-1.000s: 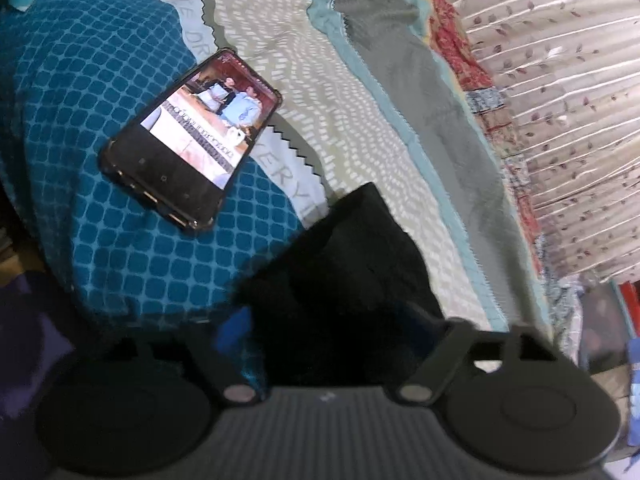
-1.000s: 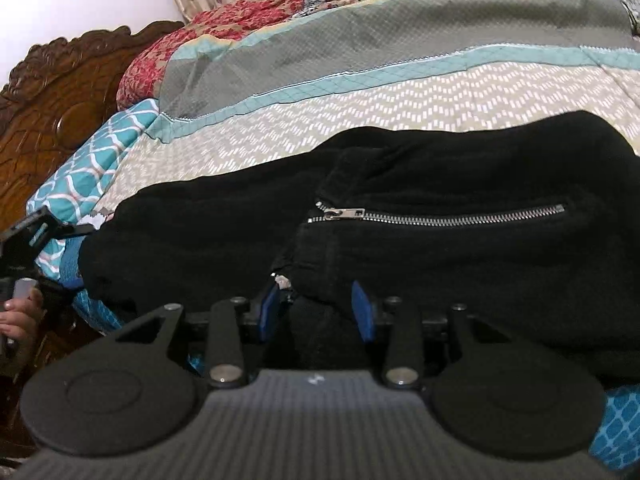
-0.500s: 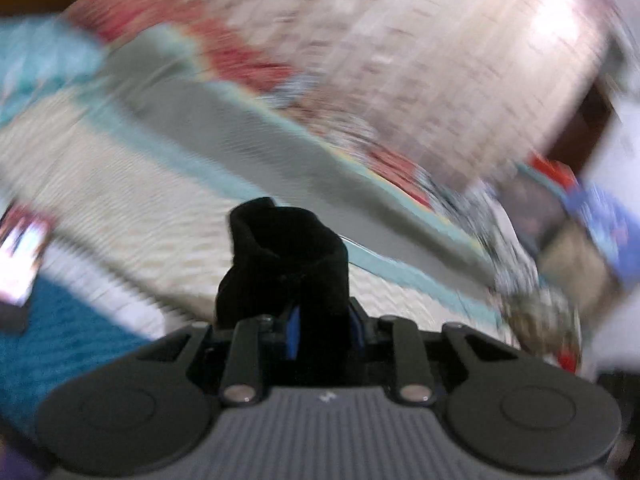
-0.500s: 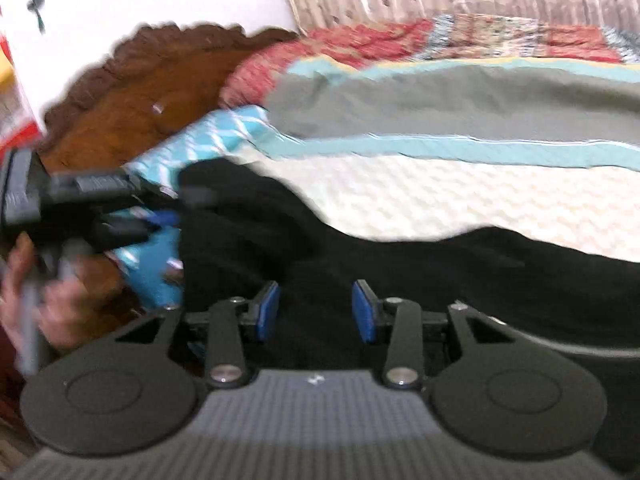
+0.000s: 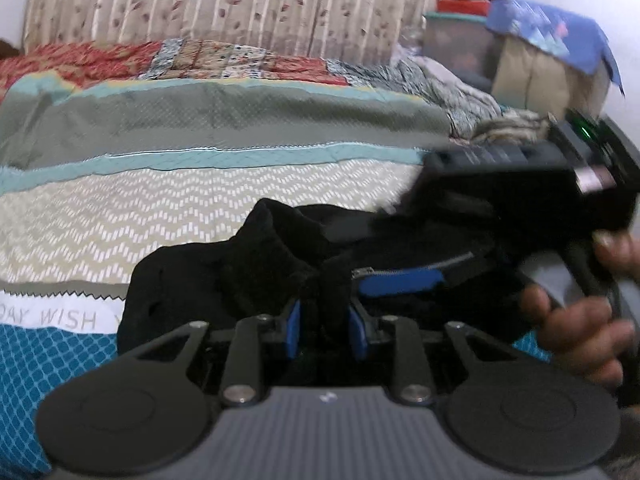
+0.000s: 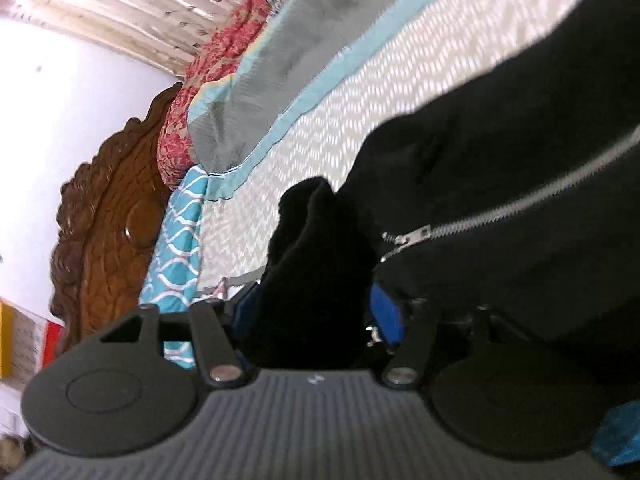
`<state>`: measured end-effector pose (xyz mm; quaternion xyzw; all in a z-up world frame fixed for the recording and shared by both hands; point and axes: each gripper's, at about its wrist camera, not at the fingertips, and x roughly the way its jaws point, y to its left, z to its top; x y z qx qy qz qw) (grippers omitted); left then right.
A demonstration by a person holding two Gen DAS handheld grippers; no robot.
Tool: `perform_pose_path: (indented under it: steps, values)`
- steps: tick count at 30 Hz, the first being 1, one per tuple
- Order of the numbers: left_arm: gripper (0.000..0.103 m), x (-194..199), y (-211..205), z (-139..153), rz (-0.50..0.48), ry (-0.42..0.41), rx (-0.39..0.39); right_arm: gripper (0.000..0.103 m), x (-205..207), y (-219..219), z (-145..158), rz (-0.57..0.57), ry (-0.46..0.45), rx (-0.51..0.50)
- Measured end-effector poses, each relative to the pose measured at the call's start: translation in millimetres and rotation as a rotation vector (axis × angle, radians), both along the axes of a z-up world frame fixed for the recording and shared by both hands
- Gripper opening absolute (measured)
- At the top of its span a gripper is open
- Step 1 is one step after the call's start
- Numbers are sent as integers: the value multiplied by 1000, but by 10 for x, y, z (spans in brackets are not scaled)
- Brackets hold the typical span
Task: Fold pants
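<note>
- Left wrist view: left gripper [image 5: 325, 330] clamped on a fold of the black pants [image 5: 224, 280], cloth pinched between the 2 blue pads [image 5: 294, 330]; pants bunched on the bed [image 5: 120, 208], over the chevron band and the teal edge of the cover; silver zipper [image 5: 416, 266] running right of the pinched fold; right gripper [image 5: 404, 282] reaching in from the right, blurred, 1 blue pad lying on the cloth just below the zipper; holding hand [image 5: 576, 328] at the right edge; curtain [image 5: 224, 4] behind the bed.
- Right wrist view: right gripper [image 6: 316, 316] closed on a thick bunch of pants [image 6: 520, 168], black cloth filling the gap between the pads [image 6: 386, 316]; zipper [image 6: 500, 212] slanting up to the right just above the grip; carved wooden headboard [image 6: 100, 216] at left; view tilted.
</note>
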<state>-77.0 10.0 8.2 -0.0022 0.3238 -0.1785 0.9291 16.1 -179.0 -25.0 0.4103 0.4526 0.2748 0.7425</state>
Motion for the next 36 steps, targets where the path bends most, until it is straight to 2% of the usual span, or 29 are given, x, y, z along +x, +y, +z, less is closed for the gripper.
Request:
perform_pose_path:
  steps: [3, 7, 8, 9, 10, 12, 14, 16, 18, 20, 22, 25, 29, 32, 36]
  values:
    - [24, -45, -7, 5, -6, 2, 0, 66, 58, 111, 105, 39, 7, 14]
    - [27, 16, -1, 20, -12, 9, 1, 66, 204, 408, 106, 136, 1, -79]
    - [29, 9, 7, 29, -18, 13, 1, 62, 220, 484, 75, 167, 10, -109]
    - [31, 4, 19, 45, -24, 21, 2, 37, 225, 520, 49, 188, 11, -141]
    - [33, 2, 40, 69, -27, 31, 6, 29, 218, 588, 57, 201, -1, -177]
    - [37, -60, 123, 150, -39, 14, -18, 27, 178, 594, 126, 203, -51, -191]
    - [41, -104, 254, 259, -47, 4, -86, 27, 147, 546, 267, 190, -122, -201]
    - [47, -112, 467, 393, -35, -7, -204, 26, 180, 435, 375, 162, -176, -196]
    - [50, -45, 714, 481, 33, 3, -332, 26, 177, 265, 517, 139, -245, -185]
    - [50, 102, 963, 477, 130, 55, -455, 26, 197, 73, 612, 119, -301, -178]
    - [46, 239, 1109, 415, 206, 105, -525, 26, 230, -142, 649, 90, -329, -177]
    - [46, 402, 1118, 333, 252, 143, -525, 26, 267, -474, 588, 34, -322, -178]
    - [47, 604, 862, 241, 211, 201, -492, 26, 222, -903, 383, -57, -281, -206]
    - [47, 732, 541, 119, 151, 243, -426, 27, 205, -1129, 159, -150, -217, -227]
    - [46, 900, 71, -137, 87, 320, -265, 30, 121, -1339, -124, -217, -129, -191]
